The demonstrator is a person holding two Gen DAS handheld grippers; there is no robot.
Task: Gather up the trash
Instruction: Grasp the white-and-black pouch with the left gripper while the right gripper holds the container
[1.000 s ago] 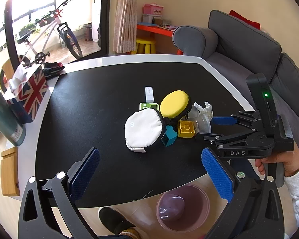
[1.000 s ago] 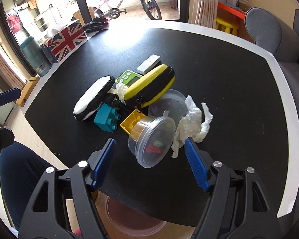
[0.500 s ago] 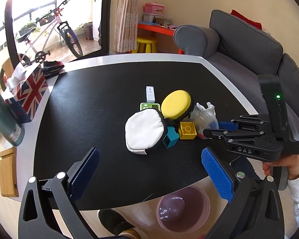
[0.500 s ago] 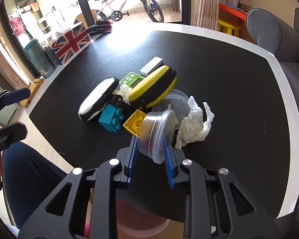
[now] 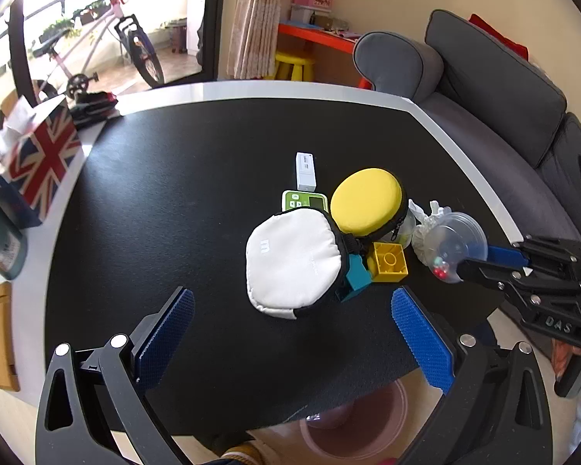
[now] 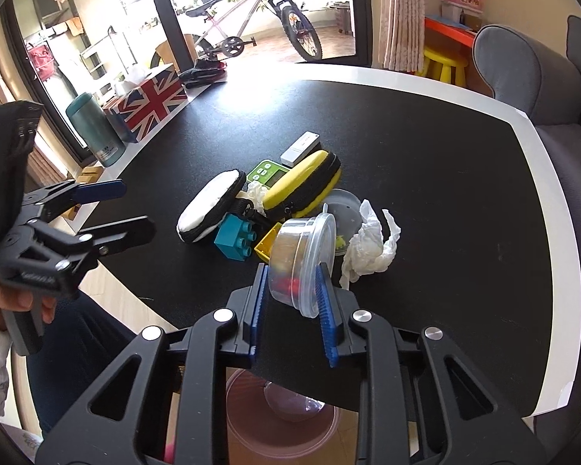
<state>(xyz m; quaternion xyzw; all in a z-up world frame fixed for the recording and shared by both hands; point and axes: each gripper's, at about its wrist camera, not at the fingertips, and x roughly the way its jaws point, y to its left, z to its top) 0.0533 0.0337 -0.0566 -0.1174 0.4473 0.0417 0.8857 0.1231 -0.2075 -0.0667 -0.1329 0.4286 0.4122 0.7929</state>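
Observation:
My right gripper [image 6: 292, 277] is shut on a clear plastic tub [image 6: 304, 259] with small red and green bits inside. The tub is tipped on its side and held just above the black table [image 6: 426, 162]. The left wrist view shows the same tub [image 5: 455, 246] in the right gripper [image 5: 474, 261] at the right. A crumpled white tissue [image 6: 368, 244] lies on the table just beyond the tub, next to a clear lid [image 6: 342, 205]. My left gripper [image 5: 290, 294] is open, with nothing between its fingers, above the table's near edge in front of a white pouch [image 5: 294, 259].
A yellow pouch [image 5: 366, 201], yellow brick [image 5: 387, 261], teal brick [image 6: 236, 238], green timer [image 5: 304, 201] and white box [image 5: 305, 170] crowd mid-table. A pink bin [image 6: 282, 418] stands on the floor below the near edge. A Union Jack tissue box [image 5: 38, 155] and a teal bottle [image 6: 95, 135] stand at the far left.
My right gripper closed on the clear tub and raised it off the table, tipped on its side. My left gripper moved lower and closer to the pile, still open.

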